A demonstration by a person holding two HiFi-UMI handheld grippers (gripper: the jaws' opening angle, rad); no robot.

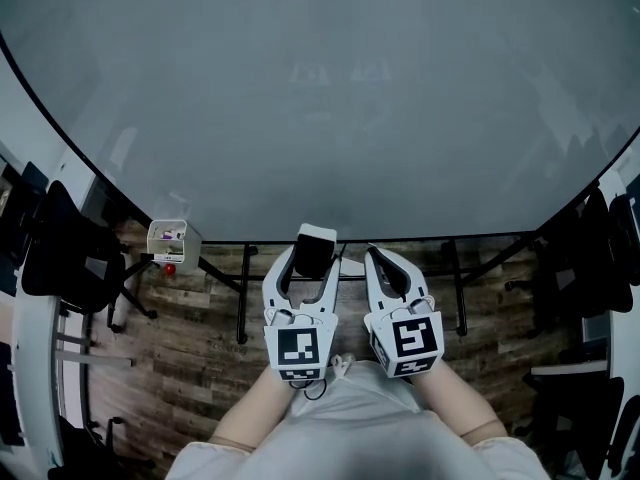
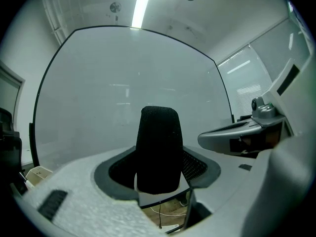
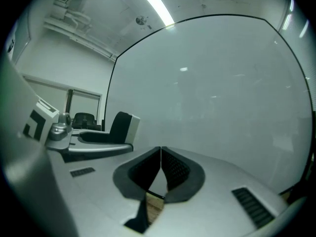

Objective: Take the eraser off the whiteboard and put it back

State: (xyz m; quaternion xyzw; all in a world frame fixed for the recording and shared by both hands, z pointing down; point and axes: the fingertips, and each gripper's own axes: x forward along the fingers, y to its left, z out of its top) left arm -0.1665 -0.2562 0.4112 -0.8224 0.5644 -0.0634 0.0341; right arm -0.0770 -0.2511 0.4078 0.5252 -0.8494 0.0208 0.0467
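The whiteboard (image 1: 320,98) fills the upper frame. Below its lower edge, black stand legs (image 1: 243,298) rest on the wood-plank floor (image 1: 200,388). A small white box (image 1: 168,240) shows at the board's lower left edge. A dark chair (image 1: 60,258) stands at mid-left.

Finishes: gloss, weave, plastic, wood.
The whiteboard (image 1: 330,98) is smooth and glossy, with faint reflections. The eraser (image 2: 158,152) has a black, finely woven matt face on a smooth white body. The left gripper (image 1: 314,258) and right gripper (image 1: 378,255) look like matt white plastic, with dark dimpled pads (image 3: 175,169). The floor (image 1: 200,368) shows grained wood planks.
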